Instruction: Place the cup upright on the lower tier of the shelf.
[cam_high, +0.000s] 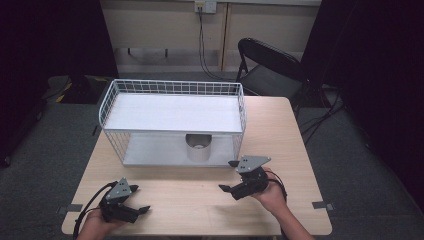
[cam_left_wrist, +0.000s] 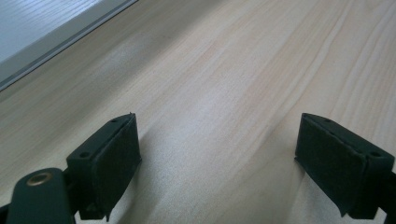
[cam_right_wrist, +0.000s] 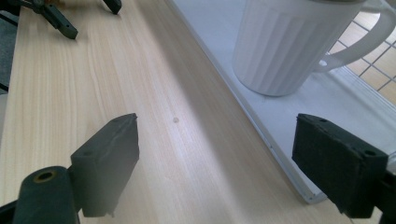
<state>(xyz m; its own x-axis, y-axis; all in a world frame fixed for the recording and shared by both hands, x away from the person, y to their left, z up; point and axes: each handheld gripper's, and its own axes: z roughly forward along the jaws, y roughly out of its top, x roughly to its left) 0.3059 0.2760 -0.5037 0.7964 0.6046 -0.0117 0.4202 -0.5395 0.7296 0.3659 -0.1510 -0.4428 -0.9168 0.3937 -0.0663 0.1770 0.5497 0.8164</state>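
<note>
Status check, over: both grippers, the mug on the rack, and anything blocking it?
Left gripper open, empty, low over the table. Right gripper open, empty, near the rack. Mug upright on the lower shelf. Nothing between right gripper and mug.

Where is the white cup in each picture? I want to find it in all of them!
High view: the white cup stands on the bottom shelf of the wire rack, right of the middle.
Left gripper view: the cup is not in this picture.
Right gripper view: the cup is at the top right, ribbed, handle pointing right.
Shared landmark: the rack's white bottom shelf edge meeting the wooden table, also at the left gripper view's top left.
</note>
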